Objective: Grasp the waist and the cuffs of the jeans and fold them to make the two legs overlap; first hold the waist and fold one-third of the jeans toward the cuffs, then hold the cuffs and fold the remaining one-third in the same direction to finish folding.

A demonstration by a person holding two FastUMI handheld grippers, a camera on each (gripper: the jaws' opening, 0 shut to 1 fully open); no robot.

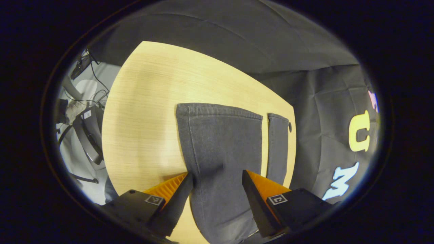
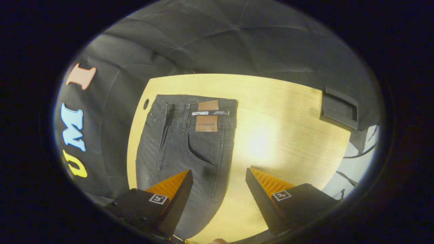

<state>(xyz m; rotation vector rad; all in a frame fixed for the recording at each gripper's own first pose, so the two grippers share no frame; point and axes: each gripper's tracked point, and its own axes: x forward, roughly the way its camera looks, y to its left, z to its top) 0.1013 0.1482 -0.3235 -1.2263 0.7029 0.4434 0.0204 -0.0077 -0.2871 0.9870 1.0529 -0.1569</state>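
Observation:
Dark grey jeans [image 1: 220, 142] lie flat on a pale wooden table [image 1: 145, 112]. In the left gripper view the two legs run away from me to their cuffs [image 1: 218, 110], the nearer leg wide, the other a narrow strip [image 1: 277, 145] at the table's right edge. My left gripper [image 1: 217, 178] hovers open above the wide leg, a finger on each side of it. In the right gripper view the waist [image 2: 198, 103] with its brown tags lies at the far end. My right gripper [image 2: 219, 176] is open over the hip's edge, its left finger [image 2: 179, 189] above the denim.
A dark flat box [image 2: 339, 108] sits at the table's far right corner in the right gripper view. Beyond the table's left edge in the left gripper view are a chair [image 1: 86, 135] and cables [image 1: 98, 95]. Black cloth walls surround the table.

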